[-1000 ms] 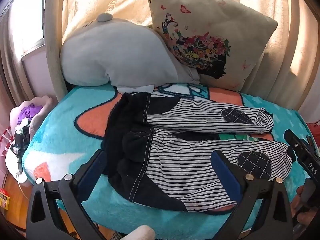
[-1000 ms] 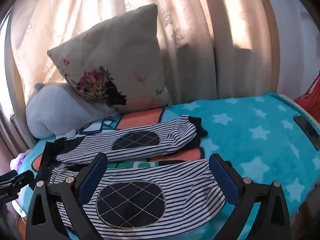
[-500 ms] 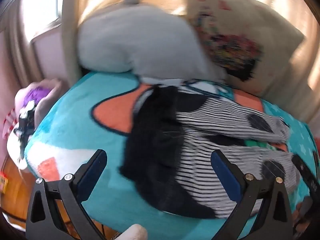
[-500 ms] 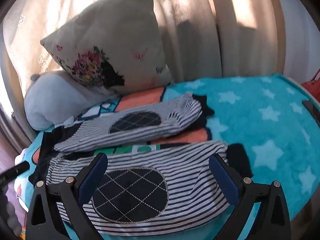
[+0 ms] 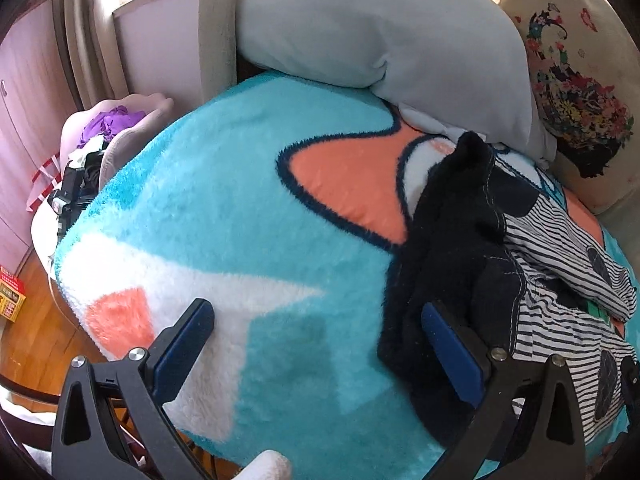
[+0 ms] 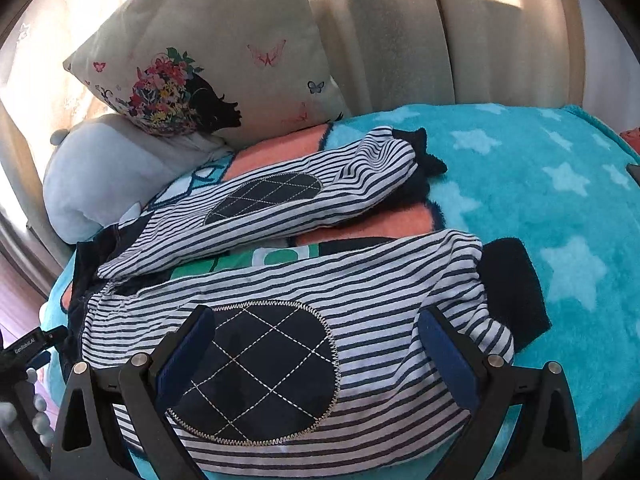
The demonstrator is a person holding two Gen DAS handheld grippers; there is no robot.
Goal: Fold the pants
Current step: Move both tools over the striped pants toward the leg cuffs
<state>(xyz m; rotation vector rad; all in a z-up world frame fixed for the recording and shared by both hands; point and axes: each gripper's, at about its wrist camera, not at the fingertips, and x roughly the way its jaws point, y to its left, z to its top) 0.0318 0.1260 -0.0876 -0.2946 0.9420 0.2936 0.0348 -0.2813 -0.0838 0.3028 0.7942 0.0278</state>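
The striped pants (image 6: 360, 288) lie spread on the turquoise blanket (image 6: 540, 184), both legs pointing right, each with a dark quilted knee patch. Their black waist part (image 5: 448, 248) shows in the left wrist view at the right. My left gripper (image 5: 316, 344) is open and empty, hovering over bare blanket, its right finger close to the black waist edge. My right gripper (image 6: 316, 344) is open above the near leg, straddling its knee patch (image 6: 260, 368), with nothing gripped.
A grey cushion (image 5: 380, 28) and a flowered pillow (image 6: 208, 80) lean against curtains at the back. Left of the bed a pink basket (image 5: 116, 128) holds clothes above a wooden floor (image 5: 32, 336). The blanket's right part (image 6: 568, 208) is bare.
My left gripper has swung left, off the pants and over bare blanket by the waist. My right gripper has moved closer and lower over the near leg's knee patch.
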